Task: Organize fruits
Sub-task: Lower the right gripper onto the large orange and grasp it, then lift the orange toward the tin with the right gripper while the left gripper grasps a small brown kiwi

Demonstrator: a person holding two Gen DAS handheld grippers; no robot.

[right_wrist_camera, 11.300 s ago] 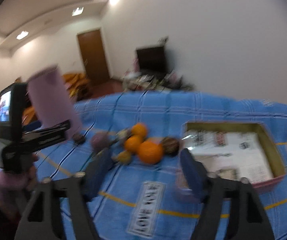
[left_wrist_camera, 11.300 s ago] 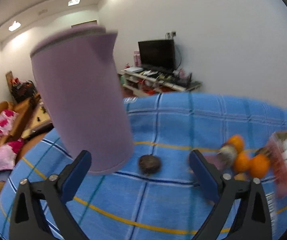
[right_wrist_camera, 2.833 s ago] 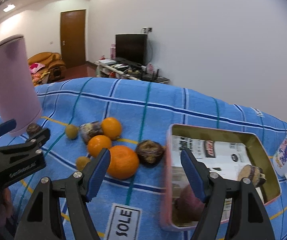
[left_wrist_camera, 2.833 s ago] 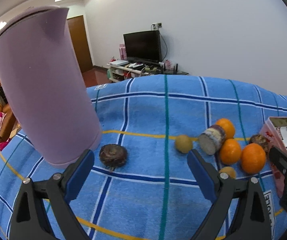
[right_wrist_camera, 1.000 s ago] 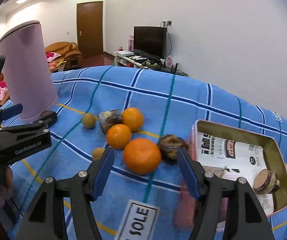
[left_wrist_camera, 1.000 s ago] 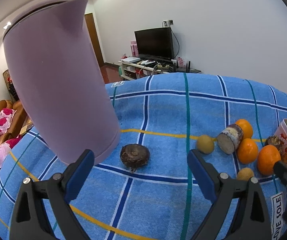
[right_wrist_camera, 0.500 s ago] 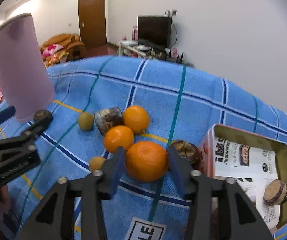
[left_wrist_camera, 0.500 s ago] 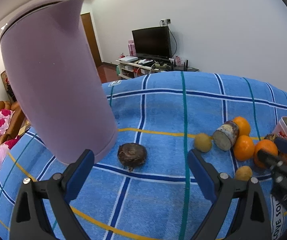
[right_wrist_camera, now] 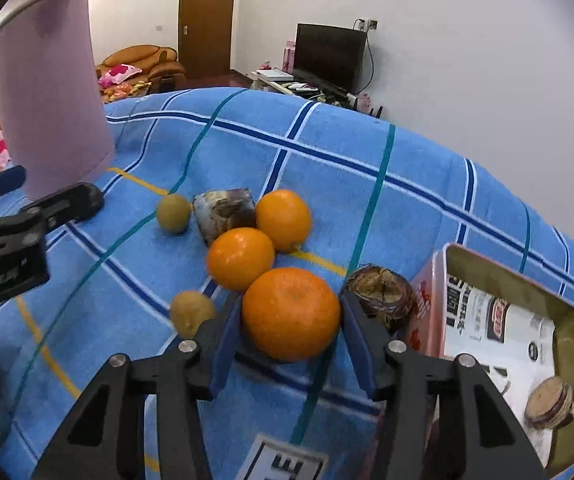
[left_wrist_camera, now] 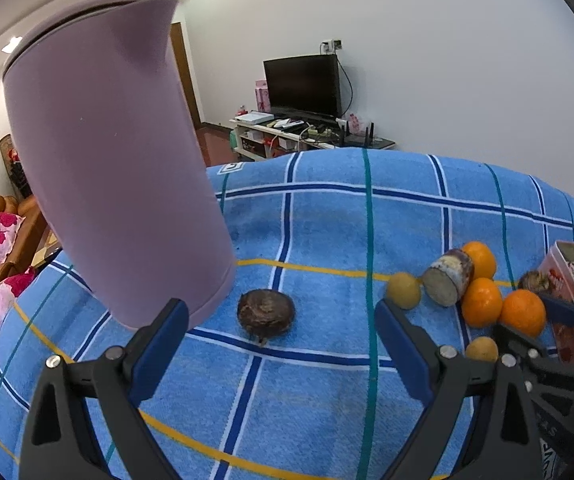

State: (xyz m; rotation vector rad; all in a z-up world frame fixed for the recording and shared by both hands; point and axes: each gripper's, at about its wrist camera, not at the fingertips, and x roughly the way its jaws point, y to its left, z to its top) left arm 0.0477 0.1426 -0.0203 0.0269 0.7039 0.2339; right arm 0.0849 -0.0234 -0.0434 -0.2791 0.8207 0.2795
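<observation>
On the far left stands a tall mauve jug [left_wrist_camera: 115, 168] on the blue plaid cloth [left_wrist_camera: 327, 216], and the left gripper [left_wrist_camera: 281, 340] hangs just in front of it with its jaws spread wide and nothing between them. A dark brown round fruit [left_wrist_camera: 266, 313] lies on the cloth beyond that gap, close to the jug's base and clear of both fingers. Further right is the main cluster: a small greenish-brown fruit [right_wrist_camera: 173, 213] at its left edge, a cut, dark-skinned chunk [right_wrist_camera: 225, 213] just beside it, then two medium oranges [right_wrist_camera: 241, 258] touching each other, with a second small brown fruit [right_wrist_camera: 191, 312] nearer the camera. The large orange [right_wrist_camera: 291, 314] sits at the near side of the cluster, on the cloth, between the blue pads of the right gripper [right_wrist_camera: 291, 340]. Its jaws have just been closing; the left pad looks against the peel and the right pad is at its edge, though whether both truly press cannot be told for sure. Just right of that orange, a dark brown husked fruit [right_wrist_camera: 381, 294] lies against the pink wall of the tin box [right_wrist_camera: 427, 304]. Inside the box, over printed paper, a round brown fruit [right_wrist_camera: 549, 402] rests in the near right corner.
</observation>
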